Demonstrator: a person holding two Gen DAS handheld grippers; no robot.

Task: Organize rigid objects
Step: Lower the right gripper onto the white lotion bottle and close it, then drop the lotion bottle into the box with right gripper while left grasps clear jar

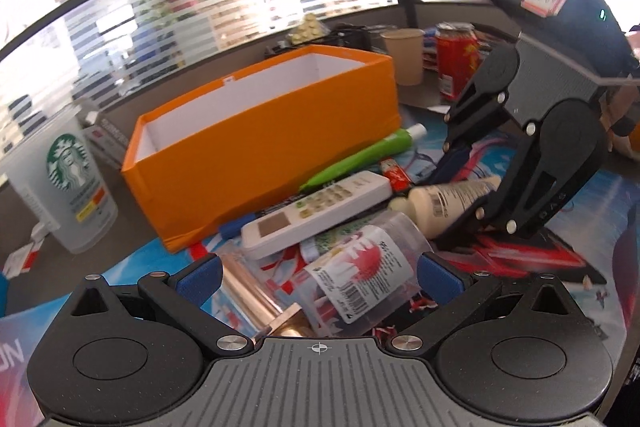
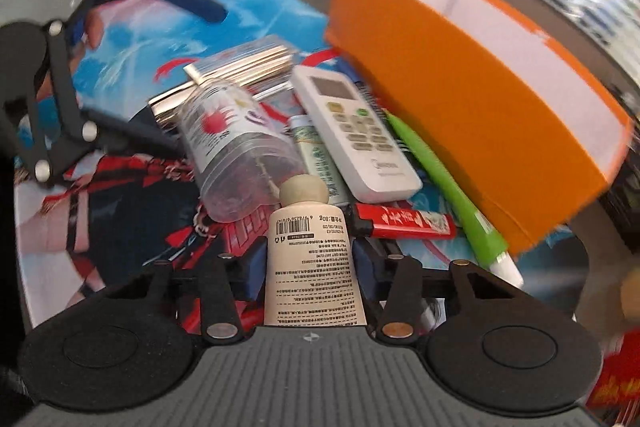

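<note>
Cream tube (image 2: 314,259) sits pinched between the blue pads of the right gripper (image 2: 312,261), jaws narrowed onto its body. Left gripper (image 1: 318,273) stands wide, straddling the clear jar (image 1: 360,267) without pressing it. Beyond lie the remote (image 2: 354,131), lighter (image 2: 404,221) and green tube (image 2: 448,183). Farthest, the orange box (image 2: 480,99) waits empty; the pick looks made, so lifting the tube clear and carrying it over that wall comes next.

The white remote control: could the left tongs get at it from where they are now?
Probably not directly. The left tongs stand open around the clear plastic jar, which lies between them and the white remote control just beyond; they would need to go over it.
</note>
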